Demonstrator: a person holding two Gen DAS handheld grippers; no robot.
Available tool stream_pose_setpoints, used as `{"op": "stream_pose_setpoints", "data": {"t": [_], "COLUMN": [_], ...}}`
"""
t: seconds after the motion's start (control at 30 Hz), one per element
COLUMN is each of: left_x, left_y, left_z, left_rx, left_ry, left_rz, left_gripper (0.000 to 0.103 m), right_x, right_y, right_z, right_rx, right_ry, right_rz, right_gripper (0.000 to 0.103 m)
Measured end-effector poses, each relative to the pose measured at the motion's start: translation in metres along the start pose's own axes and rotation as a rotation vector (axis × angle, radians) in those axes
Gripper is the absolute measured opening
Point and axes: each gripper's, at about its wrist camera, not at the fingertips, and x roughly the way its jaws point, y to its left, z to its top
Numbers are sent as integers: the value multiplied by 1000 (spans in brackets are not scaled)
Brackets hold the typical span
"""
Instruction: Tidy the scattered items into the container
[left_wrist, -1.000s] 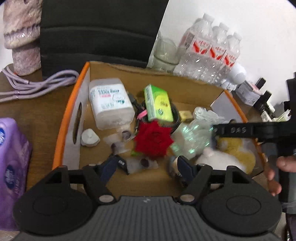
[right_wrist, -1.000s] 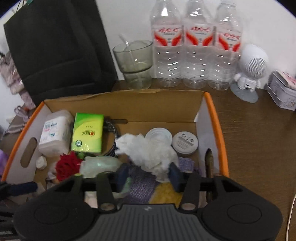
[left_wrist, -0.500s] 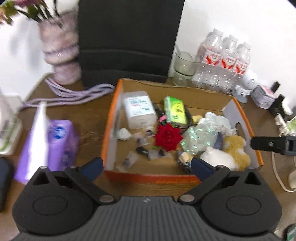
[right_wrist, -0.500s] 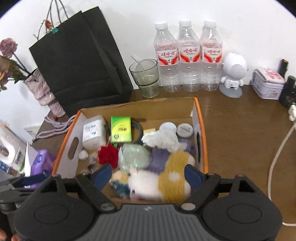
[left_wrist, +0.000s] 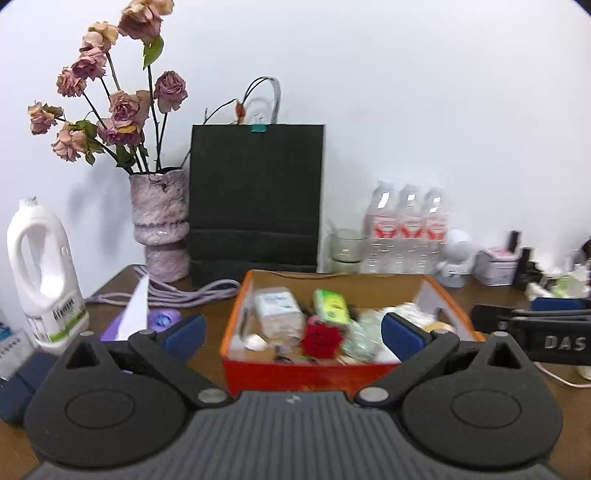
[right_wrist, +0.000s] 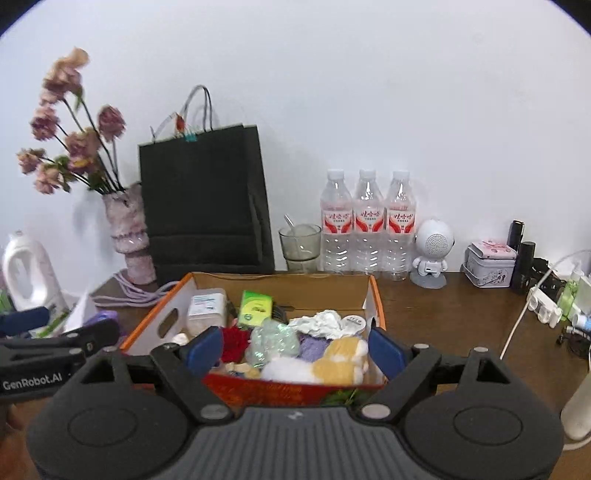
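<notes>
I count one cardboard box (right_wrist: 371, 295) on the counter (right_wrist: 461, 317), and behind it three water bottles (right_wrist: 367, 221), one glass cup (right_wrist: 299, 245), one black paper bag (right_wrist: 203, 199) and one vase (right_wrist: 129, 232) of dried roses. In the box I make out one red rose (left_wrist: 321, 339), one green packet (right_wrist: 255, 306), one white tissue pack (right_wrist: 205, 308) and one plush toy (right_wrist: 325, 363). On my feeds I also see one white jug (left_wrist: 40, 273), one little robot figure (right_wrist: 432, 251) and one tin (right_wrist: 489, 264).
</notes>
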Motion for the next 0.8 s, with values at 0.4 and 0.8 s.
{"op": "stream_pose_setpoints", "data": {"t": [0.4, 0.8], "left_x": [-132, -89], "left_y": [-12, 10], "left_z": [-133, -149], "left_rx": [25, -48], "left_ry": [-7, 197], "left_rz": [36, -63], "left_gripper": [103, 103], "right_x": [-126, -114], "right_y": [0, 1], "right_z": [-148, -199], "right_rx": [4, -14], "right_ry": [-77, 72], "right_rz": [6, -14], "right_gripper": [97, 98]}}
